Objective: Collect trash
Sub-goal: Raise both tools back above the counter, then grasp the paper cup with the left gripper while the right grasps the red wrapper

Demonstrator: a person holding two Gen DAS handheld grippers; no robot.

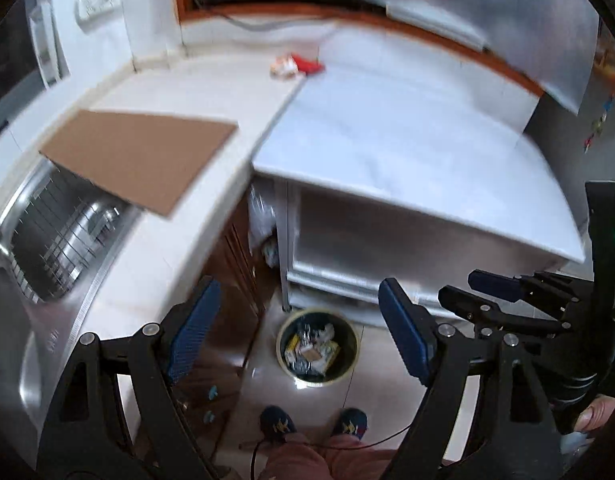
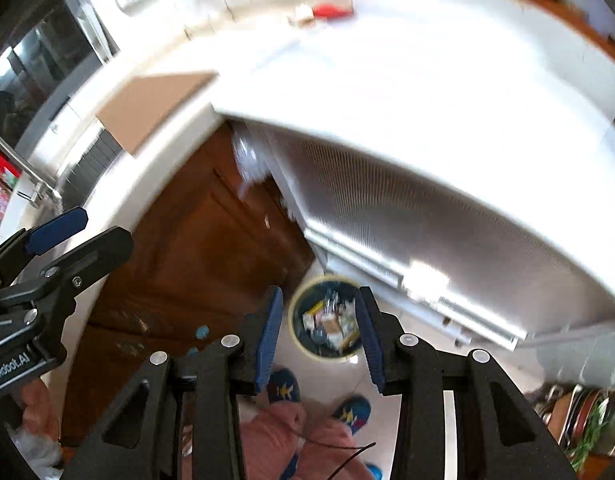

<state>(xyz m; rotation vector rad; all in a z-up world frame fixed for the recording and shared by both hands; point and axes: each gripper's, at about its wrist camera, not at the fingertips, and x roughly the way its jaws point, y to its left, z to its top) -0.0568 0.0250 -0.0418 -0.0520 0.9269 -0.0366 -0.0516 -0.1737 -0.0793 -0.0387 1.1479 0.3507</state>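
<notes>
the step in hand looks like going for the next piece of trash: the red and white wrapper (image 1: 297,65) lies at the far side of the desk (image 1: 387,140), by the seam where the two tops meet, well apart from both tongs. to do it well, carry one tongs over the desk, come down with a pad on each side of the wrapper, pinch low so the thin foil does not slip, then take it to the bin (image 1: 318,346) on the floor, which already holds scraps. the left tongs (image 1: 299,332) stand wide and hold nothing. the right tongs (image 2: 319,336) stand about half apart, also with nothing between the pads. a cardboard sheet (image 1: 139,156) lies over the sink edge.
</notes>
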